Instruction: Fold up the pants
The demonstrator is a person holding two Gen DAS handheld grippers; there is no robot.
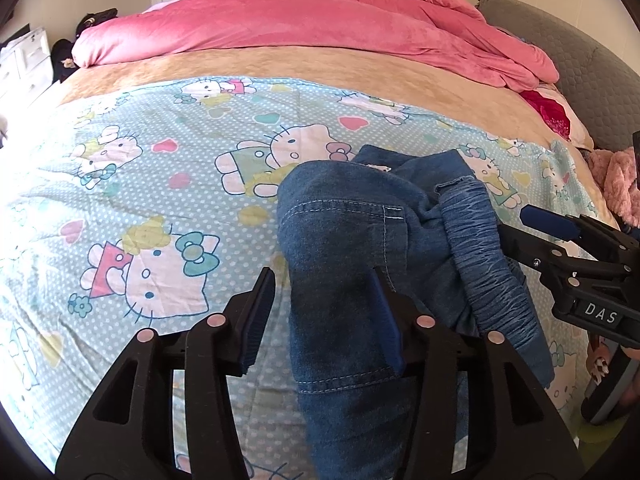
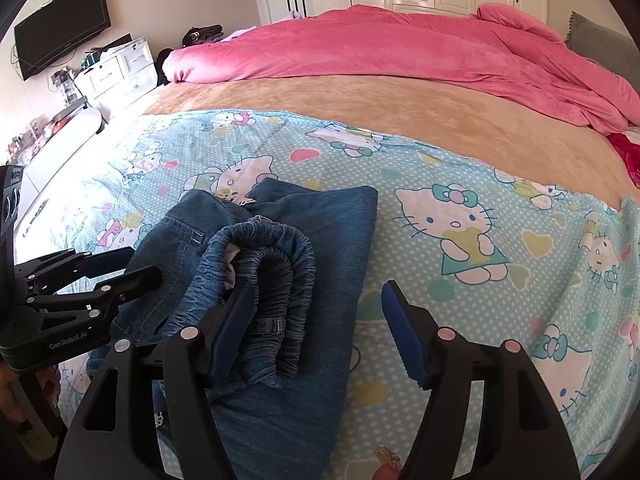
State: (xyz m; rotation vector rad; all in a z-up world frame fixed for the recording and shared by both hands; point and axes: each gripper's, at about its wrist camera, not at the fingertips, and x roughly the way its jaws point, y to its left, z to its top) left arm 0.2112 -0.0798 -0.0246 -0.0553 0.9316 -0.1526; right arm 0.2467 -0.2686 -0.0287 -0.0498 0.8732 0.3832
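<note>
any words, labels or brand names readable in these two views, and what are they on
"DAS" - white letters on the body of the right gripper, seen from the left wrist camera; the label may run on out of sight.
"GenRobot.AI" - faint, on the body of the left gripper, seen from the right wrist camera.
The cartoon cat bedsheet carries no readable words.

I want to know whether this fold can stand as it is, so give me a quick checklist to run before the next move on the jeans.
1. Left gripper let go: ok, jaws stand apart with the jeans between them, pads not pressing.
2. Right gripper let go: ok, jaws wide, elastic waistband between them.
3. Jeans fully on the cartoon-cat sheet: ok.
4. Fold neat: not ok, waistband bunched and curled on top.
5. Leg hems aligned: cannot tell, they are hidden.
6. Pink duvet clear of the jeans: ok, it lies far back.
</note>
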